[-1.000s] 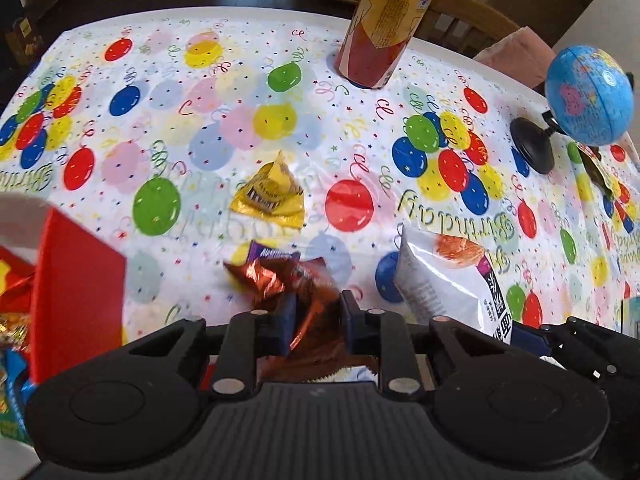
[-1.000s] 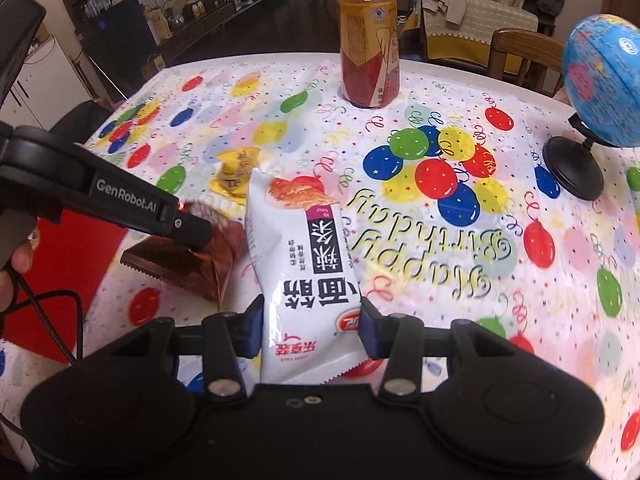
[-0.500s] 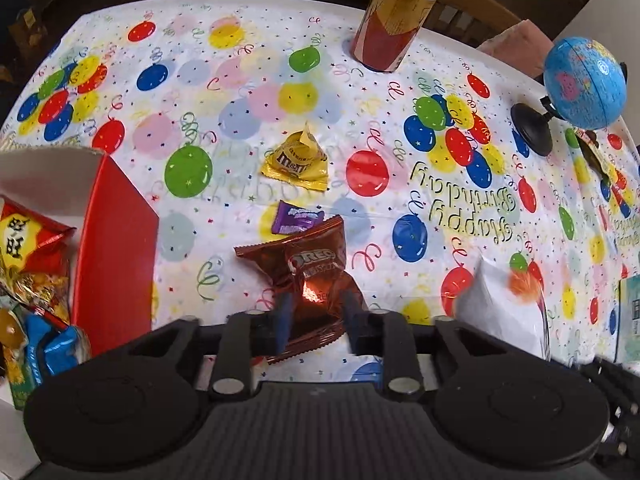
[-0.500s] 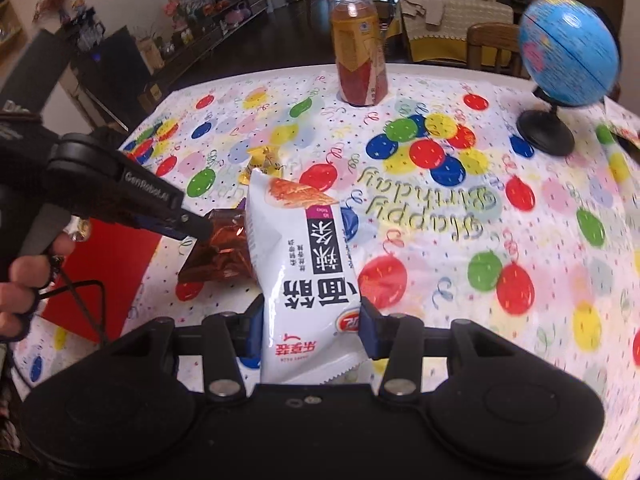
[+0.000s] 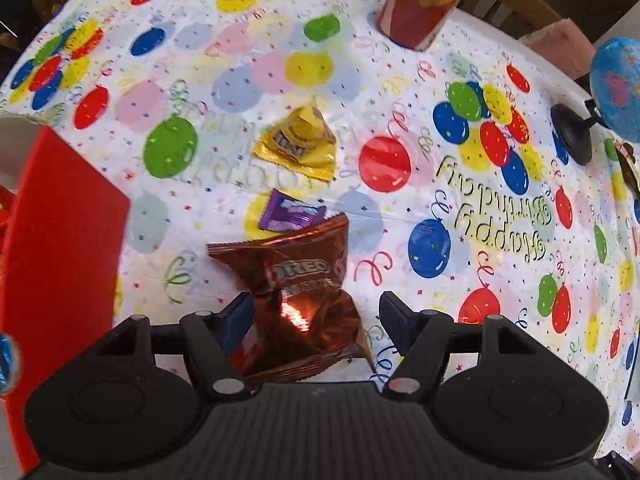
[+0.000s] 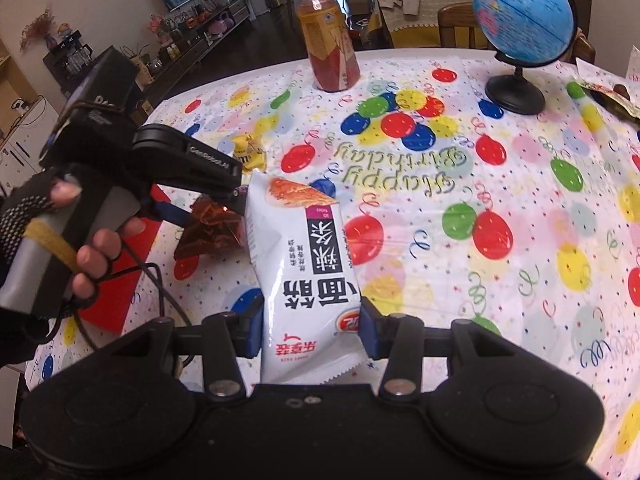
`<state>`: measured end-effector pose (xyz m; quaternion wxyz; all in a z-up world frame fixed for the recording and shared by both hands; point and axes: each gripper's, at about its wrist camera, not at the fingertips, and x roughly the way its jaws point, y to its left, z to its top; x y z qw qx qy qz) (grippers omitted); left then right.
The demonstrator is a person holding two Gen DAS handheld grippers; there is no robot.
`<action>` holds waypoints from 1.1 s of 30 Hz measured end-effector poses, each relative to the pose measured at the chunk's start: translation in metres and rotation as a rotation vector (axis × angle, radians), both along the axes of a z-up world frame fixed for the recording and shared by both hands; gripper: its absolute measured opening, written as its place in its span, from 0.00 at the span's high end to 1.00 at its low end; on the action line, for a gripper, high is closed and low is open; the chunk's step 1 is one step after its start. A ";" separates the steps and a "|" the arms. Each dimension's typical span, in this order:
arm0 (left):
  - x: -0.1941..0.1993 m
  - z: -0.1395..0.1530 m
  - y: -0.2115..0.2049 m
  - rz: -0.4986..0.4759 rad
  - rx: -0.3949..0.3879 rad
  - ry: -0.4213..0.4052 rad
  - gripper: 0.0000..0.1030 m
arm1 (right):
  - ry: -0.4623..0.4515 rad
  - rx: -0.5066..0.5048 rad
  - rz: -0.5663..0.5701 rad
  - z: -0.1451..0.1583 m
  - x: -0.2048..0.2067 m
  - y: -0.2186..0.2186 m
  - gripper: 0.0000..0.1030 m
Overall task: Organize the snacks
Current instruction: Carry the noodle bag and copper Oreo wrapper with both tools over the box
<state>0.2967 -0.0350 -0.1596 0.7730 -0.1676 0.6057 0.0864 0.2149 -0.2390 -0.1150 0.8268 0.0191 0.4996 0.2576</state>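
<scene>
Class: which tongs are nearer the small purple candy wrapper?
Left. The left tongs sit just behind the small purple candy wrapper, past the Oreo packet; the right tongs sit farther back.

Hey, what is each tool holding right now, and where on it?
The right tool pinches the white snack bag across its lower end. The left tool has opened; the brown Oreo pack sits between its fingers, unclamped.

Left gripper (image 5: 316,316) fingers spread (Oreo packet (image 5: 296,296) between), above tablecloth (image 5: 240,72).
</scene>
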 end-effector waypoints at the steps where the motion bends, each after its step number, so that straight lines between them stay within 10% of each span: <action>1: 0.001 -0.003 -0.001 0.002 0.004 0.005 0.33 | 0.003 -0.002 -0.002 -0.001 0.000 -0.002 0.57; 15: -0.003 -0.004 0.004 0.019 0.042 -0.015 0.66 | 0.015 -0.001 0.010 -0.006 0.002 -0.008 0.57; 33: -0.076 0.074 0.023 -0.109 0.030 -0.086 0.67 | -0.002 0.016 0.033 0.031 -0.022 0.035 0.57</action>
